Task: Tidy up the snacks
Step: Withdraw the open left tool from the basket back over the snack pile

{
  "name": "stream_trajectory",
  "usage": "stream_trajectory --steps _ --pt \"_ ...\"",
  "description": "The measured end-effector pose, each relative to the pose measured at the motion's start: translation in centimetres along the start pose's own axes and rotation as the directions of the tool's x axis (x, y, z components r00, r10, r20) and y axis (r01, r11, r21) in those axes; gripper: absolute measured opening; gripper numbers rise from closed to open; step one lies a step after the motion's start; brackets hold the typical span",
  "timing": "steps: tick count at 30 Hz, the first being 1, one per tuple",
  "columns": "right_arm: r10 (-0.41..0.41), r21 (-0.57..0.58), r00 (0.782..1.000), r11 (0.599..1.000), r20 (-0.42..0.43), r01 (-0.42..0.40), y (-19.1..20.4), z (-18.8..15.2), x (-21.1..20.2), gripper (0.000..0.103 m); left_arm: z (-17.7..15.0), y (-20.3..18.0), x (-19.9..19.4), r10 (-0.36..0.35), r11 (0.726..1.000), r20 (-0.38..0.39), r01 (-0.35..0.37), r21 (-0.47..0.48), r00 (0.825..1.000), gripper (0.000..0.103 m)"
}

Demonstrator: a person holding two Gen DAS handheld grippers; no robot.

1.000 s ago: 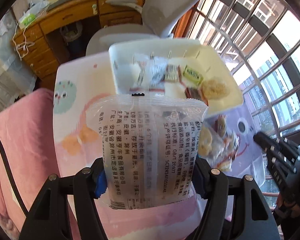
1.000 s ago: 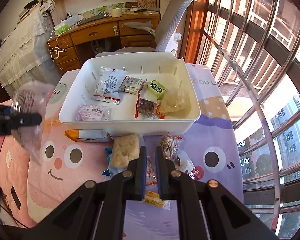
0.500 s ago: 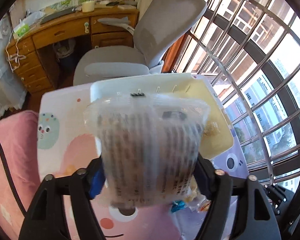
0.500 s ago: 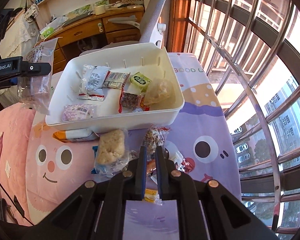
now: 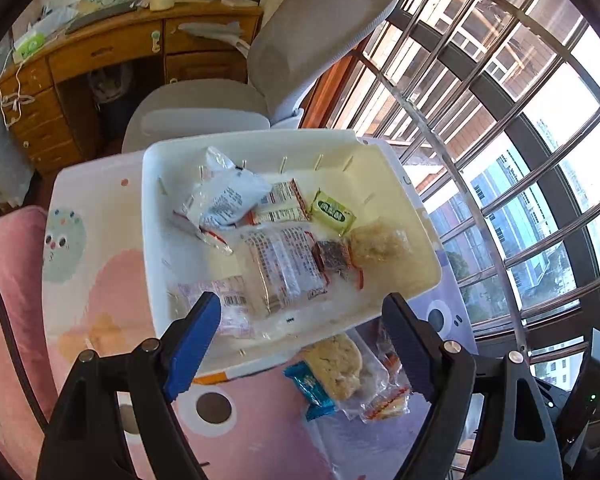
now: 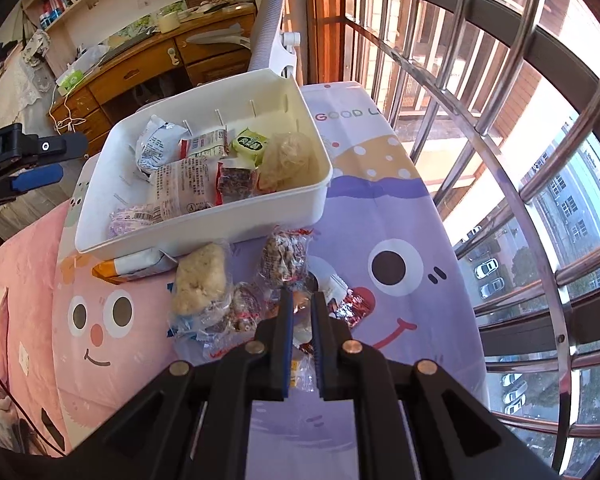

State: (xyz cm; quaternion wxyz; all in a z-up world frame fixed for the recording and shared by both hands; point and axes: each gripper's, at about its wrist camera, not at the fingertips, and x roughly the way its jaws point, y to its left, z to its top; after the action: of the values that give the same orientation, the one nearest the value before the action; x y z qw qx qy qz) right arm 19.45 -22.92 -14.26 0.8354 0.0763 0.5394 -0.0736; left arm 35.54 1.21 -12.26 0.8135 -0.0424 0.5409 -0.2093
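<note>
Left wrist view: your white bin (image 5: pixel 420 236) fills the middle of the frame, set on the cartoon cloth (image 5: pixel 100 292) so that packets can drop straight in. The clear printed packet (image 5: pixel 288 268) lies flat at its centre, and your left gripper (image 5: pixel 300 334) hangs above the near rim with jaws wide apart and nothing between them, having just been opening. Loose snacks wait at 5 o'clock outside the bin, the rice cake (image 5: pixel 336 364) among them. Your right gripper (image 6: pixel 301 316), jaws nearly together and apparently empty, points down at that pile, probably to pick next.
</note>
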Motion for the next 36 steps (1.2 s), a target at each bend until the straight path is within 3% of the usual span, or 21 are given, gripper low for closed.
stream_trajectory --steps 12,21,32,36 --pt "0.071 0.102 0.994 0.993 -0.079 -0.063 -3.1 -1.3 0.9 0.009 -5.5 -1.4 0.4 0.057 0.997 -0.107 -0.062 -0.044 0.993 0.082" --pt "0.171 0.048 0.972 0.985 -0.163 -0.165 -4.5 -0.9 3.2 0.011 -9.4 -3.7 -0.1 0.119 0.987 -0.118 -0.13 -0.092 0.986 0.082" --pt "0.273 -0.133 0.935 0.942 -0.225 -0.308 -5.9 -0.2 5.2 0.038 -13.2 -8.0 0.9 0.176 0.965 -0.152 -0.201 -0.171 0.973 0.082" --pt "0.281 -0.227 0.934 0.917 -0.219 -0.329 -6.5 -0.5 5.7 0.044 -14.4 -10.1 1.8 0.183 0.966 -0.143 -0.205 -0.16 0.973 0.082"
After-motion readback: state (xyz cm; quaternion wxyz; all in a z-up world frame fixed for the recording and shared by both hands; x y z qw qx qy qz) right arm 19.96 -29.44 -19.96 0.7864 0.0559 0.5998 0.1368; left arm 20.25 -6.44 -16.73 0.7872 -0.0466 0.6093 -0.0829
